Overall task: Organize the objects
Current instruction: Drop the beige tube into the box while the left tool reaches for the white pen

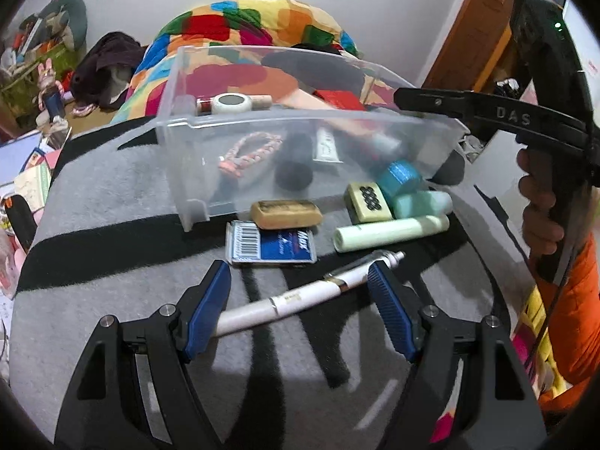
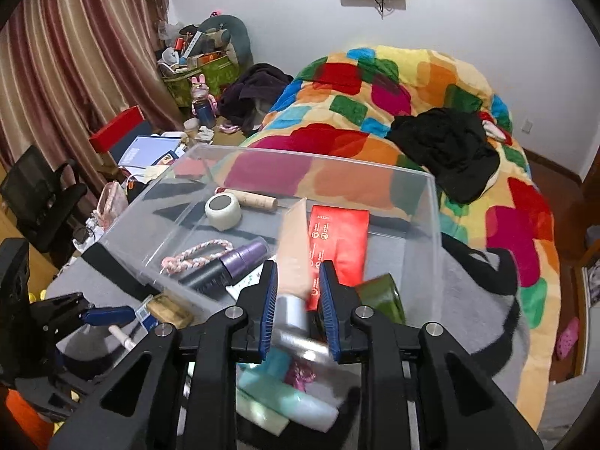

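Observation:
A clear plastic bin (image 1: 285,127) (image 2: 431,202) stands on the grey and black blanket. My left gripper (image 1: 300,281) is open, its blue pads on either side of a white pen (image 1: 300,302) that lies on the blanket. My right gripper (image 2: 298,292) hangs over the bin's near wall. A peach tube with a silver cap (image 2: 294,247) lies blurred between its pads, tip pointing into the bin; the pads look slightly apart from it. In the bin lie a red box (image 2: 339,232), a tape roll (image 2: 223,210), a pink braided band (image 2: 195,253) and a purple-capped bottle (image 2: 240,260).
In front of the bin lie a blue staple box (image 1: 270,249), a tan eraser (image 1: 287,213), a pale green tube (image 1: 390,232), a domino-like tile (image 1: 367,197) and a teal roll (image 1: 399,176). A colourful quilt (image 2: 412,86) covers the bed behind. Clutter sits at the left.

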`<state>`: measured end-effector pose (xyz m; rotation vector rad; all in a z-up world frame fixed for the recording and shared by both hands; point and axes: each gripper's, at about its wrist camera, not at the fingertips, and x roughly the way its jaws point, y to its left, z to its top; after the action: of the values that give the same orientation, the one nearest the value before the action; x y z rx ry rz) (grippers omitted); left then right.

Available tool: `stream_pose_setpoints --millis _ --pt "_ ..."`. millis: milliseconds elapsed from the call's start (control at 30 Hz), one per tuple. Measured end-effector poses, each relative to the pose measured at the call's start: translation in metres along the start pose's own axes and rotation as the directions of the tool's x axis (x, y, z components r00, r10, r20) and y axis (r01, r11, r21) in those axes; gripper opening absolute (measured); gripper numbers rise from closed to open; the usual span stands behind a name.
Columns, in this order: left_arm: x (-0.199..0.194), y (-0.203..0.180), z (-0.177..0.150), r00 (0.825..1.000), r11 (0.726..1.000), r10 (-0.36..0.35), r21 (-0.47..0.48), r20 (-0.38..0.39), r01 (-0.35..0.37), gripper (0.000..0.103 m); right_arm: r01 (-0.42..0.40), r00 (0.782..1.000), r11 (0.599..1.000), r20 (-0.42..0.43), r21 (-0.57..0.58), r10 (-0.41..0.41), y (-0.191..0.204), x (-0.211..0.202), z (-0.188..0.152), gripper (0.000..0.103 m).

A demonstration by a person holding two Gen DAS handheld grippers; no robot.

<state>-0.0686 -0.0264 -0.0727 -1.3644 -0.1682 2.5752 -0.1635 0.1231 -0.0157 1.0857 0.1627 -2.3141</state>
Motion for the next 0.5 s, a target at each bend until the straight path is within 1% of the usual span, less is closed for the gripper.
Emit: stream_pose_setpoints --millis 33,100,167,233,300,333,400,433,500 --pt "0.0 -0.002 -0.001 1.0 1.0 -0.003 0.008 0.003 0.003 0.075 0.004 1.0 1.0 0.013 -0.017 -0.004 0.002 -0.007 -0.004 0.028" --pt "-0.001 -0.006 -0.004 1.0 1.0 0.0 0.018 0.007 0.0 0.075 0.006 0.999 0.999 0.035 -0.046 -0.004 0.006 -0.019 -0.01 0.031" --pt "-0.003 -0.01 -0.007 1.0 0.999 0.018 0.033 0.015 -0.019 0.074 -0.006 0.999 0.997 0.052 -0.073 0.01 0.01 -0.031 -0.019 0.032" --pt "-0.004 -0.014 -0.01 0.999 0.998 0.044 0.046 0.025 -0.045 0.068 -0.03 0.998 0.995 0.053 -0.1 0.035 0.014 -0.039 -0.029 0.032" --pt "-0.005 -0.015 -0.012 0.998 0.997 0.06 0.051 0.032 -0.062 0.057 -0.058 0.998 0.988 0.028 -0.144 0.063 0.021 -0.041 -0.041 0.032" --pt "-0.007 -0.016 -0.013 0.997 0.996 0.069 0.051 0.038 -0.071 0.055 -0.061 0.998 0.984 0.011 -0.169 0.063 0.025 -0.039 -0.047 0.032" --pt "-0.01 -0.016 -0.017 0.996 0.995 0.083 0.053 0.045 -0.085 0.043 -0.06 0.998 0.977 -0.022 -0.203 0.057 0.031 -0.034 -0.058 0.032" --pt "-0.014 -0.016 -0.02 0.995 0.995 0.087 0.054 0.05 -0.089 0.04 -0.066 0.997 0.975 -0.047 -0.213 0.057 0.032 -0.029 -0.064 0.032" --pt "-0.019 -0.016 -0.024 0.995 0.995 0.085 0.055 0.056 -0.088 0.03 -0.075 0.995 0.974 -0.078 -0.213 0.06 0.031 -0.024 -0.074 0.032"
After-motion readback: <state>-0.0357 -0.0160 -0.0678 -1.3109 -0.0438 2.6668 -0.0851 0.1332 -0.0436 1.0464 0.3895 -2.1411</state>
